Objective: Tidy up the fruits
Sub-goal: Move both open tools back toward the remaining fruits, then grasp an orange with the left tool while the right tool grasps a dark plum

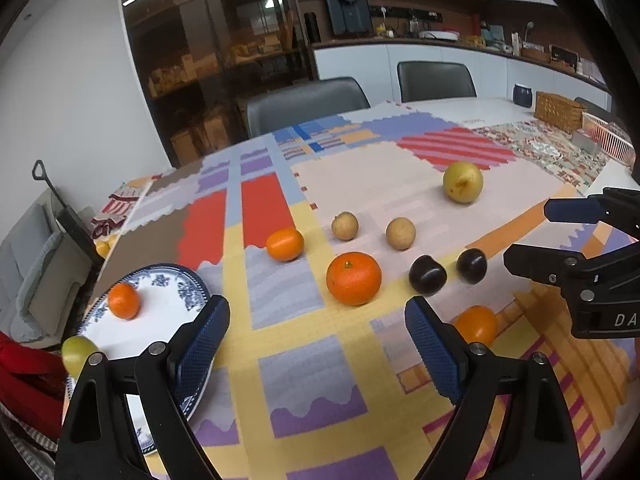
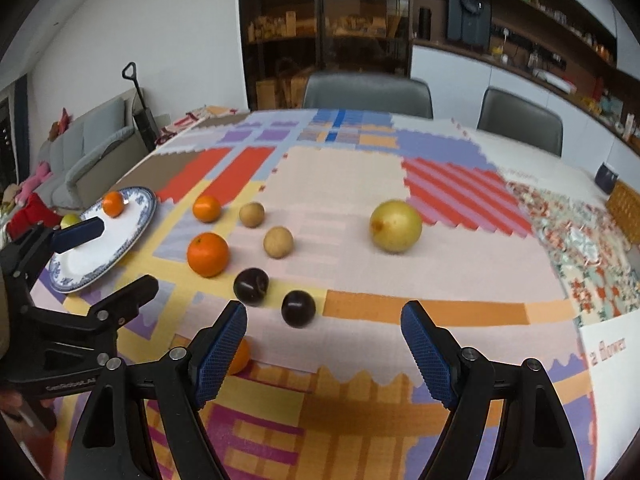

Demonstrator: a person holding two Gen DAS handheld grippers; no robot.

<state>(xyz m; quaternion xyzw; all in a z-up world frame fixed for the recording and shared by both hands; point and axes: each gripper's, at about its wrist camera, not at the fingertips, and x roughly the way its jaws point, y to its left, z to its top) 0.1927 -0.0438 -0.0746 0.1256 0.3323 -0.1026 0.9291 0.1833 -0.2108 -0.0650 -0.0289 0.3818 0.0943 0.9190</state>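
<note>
Both grippers released, empty: left gripper [image 1: 317,338] nearer, big orange [image 1: 353,278] at twelve o'clock beyond fingers [image 1: 204,344]; plate [image 1: 168,280] at ten.

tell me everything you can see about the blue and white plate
The plate is round and shallow, apparently glazed ceramic, with a plain white centre and a blue floral band around its rim. It lies flat on the patchwork tablecloth at the table's left edge. A small orange and a yellow-green fruit rest on it; the other fruits sit on the cloth. The left tool hovers open beside it, one finger overlapping its rim in view; contact cannot be judged.
</note>
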